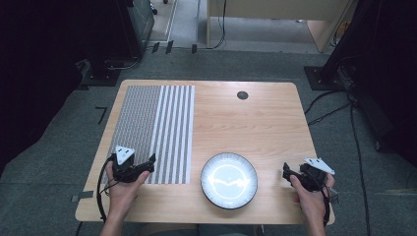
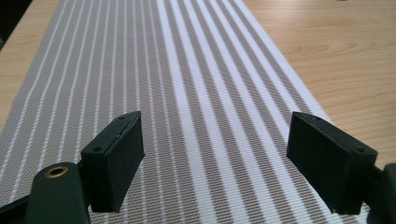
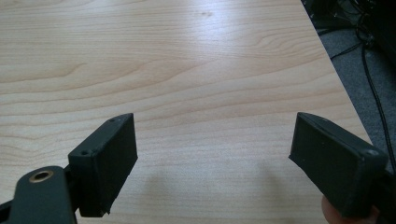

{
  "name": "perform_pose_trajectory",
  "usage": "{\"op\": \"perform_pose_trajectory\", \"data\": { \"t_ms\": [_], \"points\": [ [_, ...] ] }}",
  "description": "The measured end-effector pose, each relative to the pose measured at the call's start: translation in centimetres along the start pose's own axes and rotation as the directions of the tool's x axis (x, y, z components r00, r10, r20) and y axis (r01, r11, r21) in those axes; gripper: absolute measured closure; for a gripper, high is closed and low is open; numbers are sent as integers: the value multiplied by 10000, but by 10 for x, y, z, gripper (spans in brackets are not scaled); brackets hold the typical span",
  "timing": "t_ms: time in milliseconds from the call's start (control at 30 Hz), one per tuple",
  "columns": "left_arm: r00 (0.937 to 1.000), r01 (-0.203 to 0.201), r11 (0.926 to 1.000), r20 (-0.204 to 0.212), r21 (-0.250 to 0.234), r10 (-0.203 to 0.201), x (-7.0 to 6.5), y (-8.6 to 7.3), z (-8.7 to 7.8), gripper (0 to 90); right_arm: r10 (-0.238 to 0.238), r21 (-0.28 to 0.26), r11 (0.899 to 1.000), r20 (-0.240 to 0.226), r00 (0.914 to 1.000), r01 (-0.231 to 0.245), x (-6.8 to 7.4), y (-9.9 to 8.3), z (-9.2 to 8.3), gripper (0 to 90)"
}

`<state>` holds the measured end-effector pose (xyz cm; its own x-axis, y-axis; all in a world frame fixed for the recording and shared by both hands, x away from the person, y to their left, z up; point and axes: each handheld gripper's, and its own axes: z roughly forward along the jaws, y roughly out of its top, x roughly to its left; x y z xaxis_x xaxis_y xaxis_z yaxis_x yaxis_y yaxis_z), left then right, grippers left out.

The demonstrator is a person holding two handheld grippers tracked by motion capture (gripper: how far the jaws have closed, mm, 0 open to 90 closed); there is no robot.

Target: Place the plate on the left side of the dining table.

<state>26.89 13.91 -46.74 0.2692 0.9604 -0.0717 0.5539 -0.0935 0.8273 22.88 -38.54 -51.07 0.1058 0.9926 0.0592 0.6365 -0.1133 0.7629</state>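
Note:
A grey and white striped placemat [image 1: 156,130] lies flat on the left half of the wooden table [image 1: 255,123]. A white plate with a dark rim [image 1: 229,180] sits near the front edge, right of the mat. My left gripper [image 1: 147,162] hovers over the mat's near end, open, with nothing between its jaws; in the left gripper view [image 2: 215,163] the mat [image 2: 196,84] stretches away beneath it. My right gripper [image 1: 286,172] is held right of the plate, open and empty; in the right gripper view [image 3: 215,168] bare wood [image 3: 187,70] lies under it.
A small dark round grommet [image 1: 242,95] sits in the table near its far edge. Cables [image 1: 354,123] run over the grey carpet to the right. Dark stands and a light wooden desk [image 1: 275,14] are behind the table.

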Motion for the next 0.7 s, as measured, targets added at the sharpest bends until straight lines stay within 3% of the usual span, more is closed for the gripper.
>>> {"op": "perform_pose_trajectory", "data": {
  "t_ms": [67, 433, 700],
  "points": [
    [9994, -30, 10000, 338, -9, 30, -9, 2, 3, 191, -137, 14, 9999, 0, 9999, 137, 3, 1, 0, 145],
    [9914, -307, 9995, 1276, 59, 297, -46, 6, 10, 192, -172, -171, 9997, -207, 9996, 168, 9, 8, -4, 147],
    [9836, -737, 9971, 1666, 201, 694, -66, 1, 10, 193, -149, -268, 9995, -488, 9987, 136, 20, 13, -4, 147]
  ]
}}
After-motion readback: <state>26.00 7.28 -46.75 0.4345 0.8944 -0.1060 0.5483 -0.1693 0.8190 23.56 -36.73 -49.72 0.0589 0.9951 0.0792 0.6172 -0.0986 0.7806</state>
